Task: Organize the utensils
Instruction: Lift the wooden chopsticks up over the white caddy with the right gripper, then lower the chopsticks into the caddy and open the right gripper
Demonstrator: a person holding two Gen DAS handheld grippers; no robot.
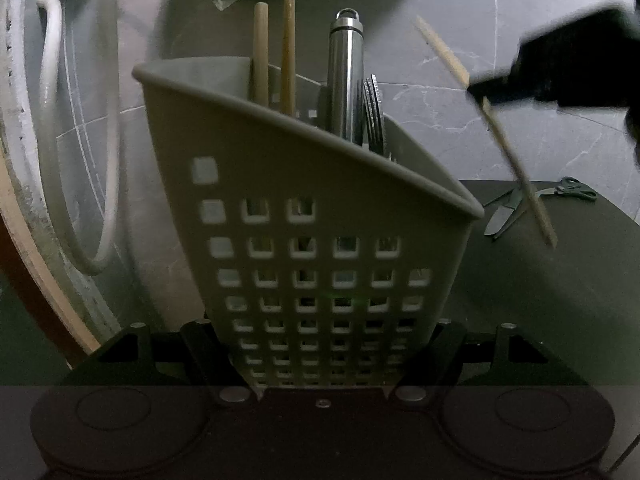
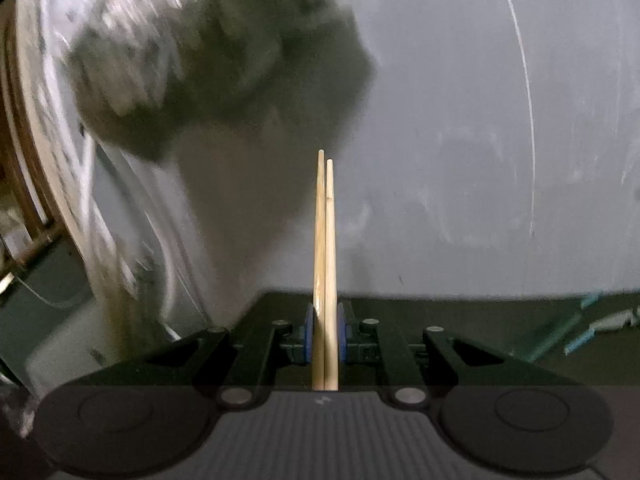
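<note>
1. The left gripper [image 1: 320,360] is clamping the base of the grey perforated caddy [image 1: 304,216], its jaws standing wide on either side of the walls and holding the caddy tilted.
2. The right gripper [image 2: 325,340] is pinching a pair of wooden chopsticks [image 2: 325,240] between its blue pads [image 2: 309,332], jaws nearly together; the sticks are running straight ahead of it, tips side by side.
3. In the left wrist view that right gripper is hanging up and to the right of the caddy, well apart from its rim, with the chopsticks slanting down below it.
4. Inside the caddy two wooden handles [image 1: 276,48], a steel handle [image 1: 346,76] and some flat metal pieces are already standing.
5. Scissors [image 1: 532,204] are lying on the dark table [image 1: 540,280] beyond the caddy's right corner.
6. To do the drop well, I judge the sticks should be turned tips-down over the open gap and lowered clear of the steel handle before releasing.
7. The caddy should be kept steady meanwhile.
</note>
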